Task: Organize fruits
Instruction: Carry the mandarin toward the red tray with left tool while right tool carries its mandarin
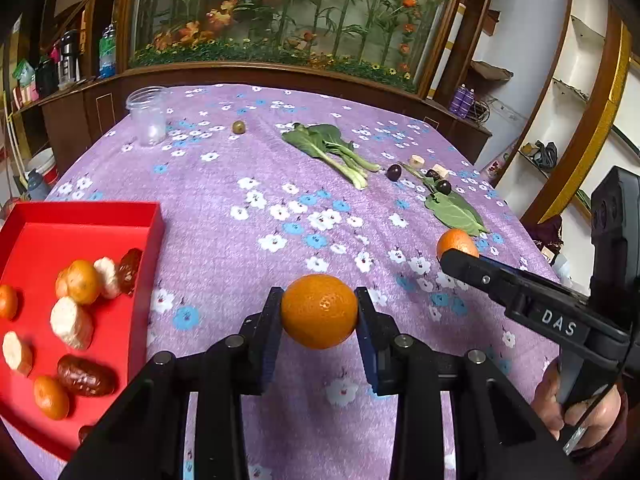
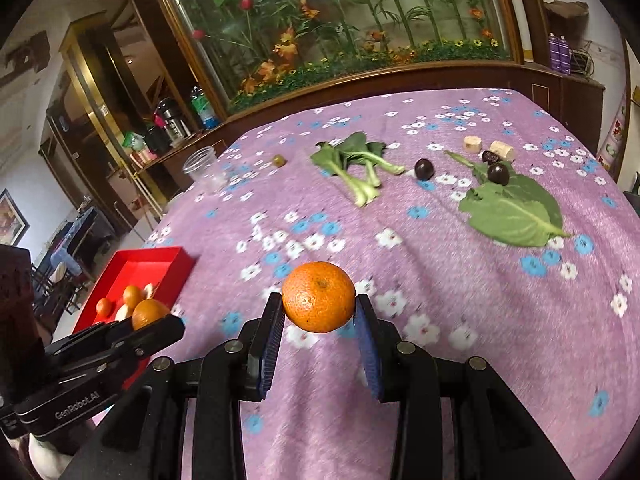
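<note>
My left gripper [image 1: 319,304] is shut on a smooth orange [image 1: 319,311], held above the purple floral tablecloth just right of the red tray [image 1: 90,216]. The tray holds small oranges [image 1: 82,282], pale banana pieces [image 1: 71,322] and brown dates [image 1: 86,376]. My right gripper [image 2: 319,308] is shut on a rougher-skinned mandarin [image 2: 319,297] over the cloth. In the left wrist view the right gripper [image 1: 460,260] comes in from the right with its mandarin [image 1: 457,243] behind the finger. In the right wrist view the left gripper [image 2: 160,322] with its orange [image 2: 149,313] shows near the tray [image 2: 160,258].
On the cloth farther back lie bok choy [image 2: 358,168], a big green leaf [image 2: 514,212], two dark plums [image 2: 424,169], a date [image 2: 490,157], two banana slices [image 2: 472,145], a green olive-like fruit [image 2: 279,160] and a clear plastic jar [image 2: 204,168]. A wooden cabinet stands behind the table.
</note>
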`<action>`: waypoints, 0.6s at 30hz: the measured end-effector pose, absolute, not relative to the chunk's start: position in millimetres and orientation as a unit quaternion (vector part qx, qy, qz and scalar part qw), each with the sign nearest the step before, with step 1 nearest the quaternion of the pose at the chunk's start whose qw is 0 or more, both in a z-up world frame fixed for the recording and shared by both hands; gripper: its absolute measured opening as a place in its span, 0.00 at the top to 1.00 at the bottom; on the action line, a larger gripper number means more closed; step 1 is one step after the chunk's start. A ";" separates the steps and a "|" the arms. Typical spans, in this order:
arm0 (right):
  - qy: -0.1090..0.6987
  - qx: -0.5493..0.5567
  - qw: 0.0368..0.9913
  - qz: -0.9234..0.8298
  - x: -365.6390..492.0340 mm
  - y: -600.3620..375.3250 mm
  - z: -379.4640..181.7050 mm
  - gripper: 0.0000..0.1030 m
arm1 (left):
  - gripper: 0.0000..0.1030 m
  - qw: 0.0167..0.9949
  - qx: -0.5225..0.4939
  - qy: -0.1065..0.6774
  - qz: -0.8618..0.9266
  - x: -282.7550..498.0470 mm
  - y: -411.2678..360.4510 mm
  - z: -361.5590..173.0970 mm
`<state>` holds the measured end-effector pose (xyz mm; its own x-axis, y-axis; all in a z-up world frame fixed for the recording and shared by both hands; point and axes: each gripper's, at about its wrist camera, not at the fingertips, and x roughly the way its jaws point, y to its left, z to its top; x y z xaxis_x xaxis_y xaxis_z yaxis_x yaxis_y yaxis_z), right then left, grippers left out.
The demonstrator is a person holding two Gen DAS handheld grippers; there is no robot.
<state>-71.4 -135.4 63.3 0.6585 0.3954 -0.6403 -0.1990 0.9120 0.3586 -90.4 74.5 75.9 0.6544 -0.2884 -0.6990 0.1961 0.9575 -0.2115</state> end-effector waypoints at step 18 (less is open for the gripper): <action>0.368 0.081 0.903 0.204 -105.9 -71.3 78.5 0.62 | 0.68 0.921 -0.088 0.364 -0.106 -116.8 118.2 91.6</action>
<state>-105.9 -71.3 78.5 0.6454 0.4280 -0.6326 -0.3092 0.9038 0.2960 -116.8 118.2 91.6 0.7121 -0.2601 -0.6521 0.1314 0.9618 -0.2402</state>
